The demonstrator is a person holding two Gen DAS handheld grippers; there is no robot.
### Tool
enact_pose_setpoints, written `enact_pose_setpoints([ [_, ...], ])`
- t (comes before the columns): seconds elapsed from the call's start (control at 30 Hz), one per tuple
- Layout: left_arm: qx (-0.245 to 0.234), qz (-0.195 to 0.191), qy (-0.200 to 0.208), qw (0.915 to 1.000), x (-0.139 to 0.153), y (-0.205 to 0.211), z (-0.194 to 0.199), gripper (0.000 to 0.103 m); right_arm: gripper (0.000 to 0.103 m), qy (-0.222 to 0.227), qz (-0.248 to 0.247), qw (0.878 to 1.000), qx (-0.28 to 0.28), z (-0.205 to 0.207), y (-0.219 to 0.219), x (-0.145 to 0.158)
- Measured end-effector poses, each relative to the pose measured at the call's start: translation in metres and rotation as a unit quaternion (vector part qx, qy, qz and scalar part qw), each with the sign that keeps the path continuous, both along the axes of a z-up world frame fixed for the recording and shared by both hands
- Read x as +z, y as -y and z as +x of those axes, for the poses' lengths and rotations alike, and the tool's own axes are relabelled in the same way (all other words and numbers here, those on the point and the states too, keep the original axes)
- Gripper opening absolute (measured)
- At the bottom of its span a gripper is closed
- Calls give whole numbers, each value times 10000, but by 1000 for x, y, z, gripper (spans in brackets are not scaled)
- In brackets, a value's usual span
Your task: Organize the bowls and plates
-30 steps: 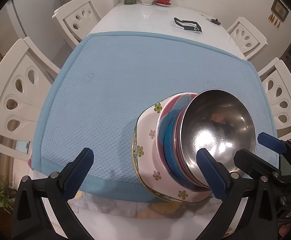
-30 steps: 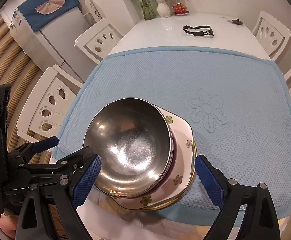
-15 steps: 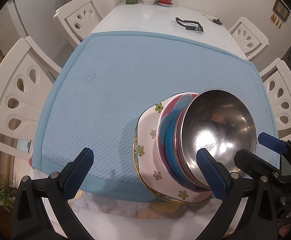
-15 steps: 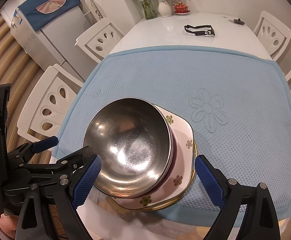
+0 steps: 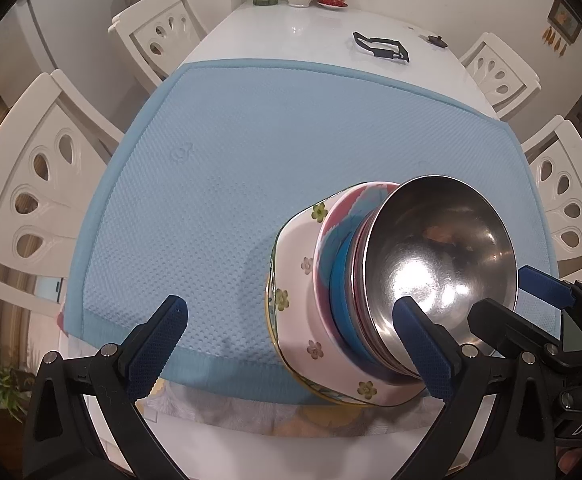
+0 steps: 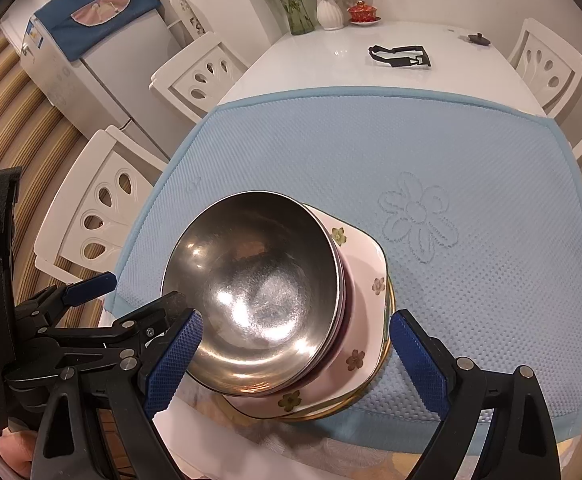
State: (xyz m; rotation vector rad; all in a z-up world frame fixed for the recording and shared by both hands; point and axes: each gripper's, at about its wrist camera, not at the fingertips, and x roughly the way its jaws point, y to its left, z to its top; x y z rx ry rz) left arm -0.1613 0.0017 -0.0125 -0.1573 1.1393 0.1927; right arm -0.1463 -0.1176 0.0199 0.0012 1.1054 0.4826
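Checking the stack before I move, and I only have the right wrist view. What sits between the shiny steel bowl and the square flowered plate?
Observer: The left wrist view shows the stack's side. A blue bowl nests under the shiny steel bowl, inside a pink patterned bowl, on the square flowered plate.
Operator: Is the left gripper holding anything?
Observer: No. The left gripper stands wide open and grips nothing. Mostly light blue mat lies ahead of it.

Blue mat (image 5: 251, 184) on white table (image 5: 311, 36); black strap (image 6: 401, 56), vases (image 6: 329, 12), white chairs (image 5: 31, 200) around
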Motion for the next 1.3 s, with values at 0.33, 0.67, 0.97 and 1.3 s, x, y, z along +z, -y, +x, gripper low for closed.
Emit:
enact_pose_setpoints([
  [0.33, 15, 0, -13, 10000, -1, 3, 0, 102, 93, -17, 2, 10000, 0, 1, 0, -1],
  [0.67, 10, 19, -19, 10000, -3, 0, 0, 102, 93, -27, 0, 10000, 3, 2, -1, -3],
  [0.97, -1, 45, -25, 10000, -4, -2, 0, 102, 93, -54, 5, 10000, 3, 3, -3, -4],
  [1.3, -57, 161, 32, 9998, -1, -2, 3, 102, 93, -53, 9, 10000, -11, 6, -4, -5],
])
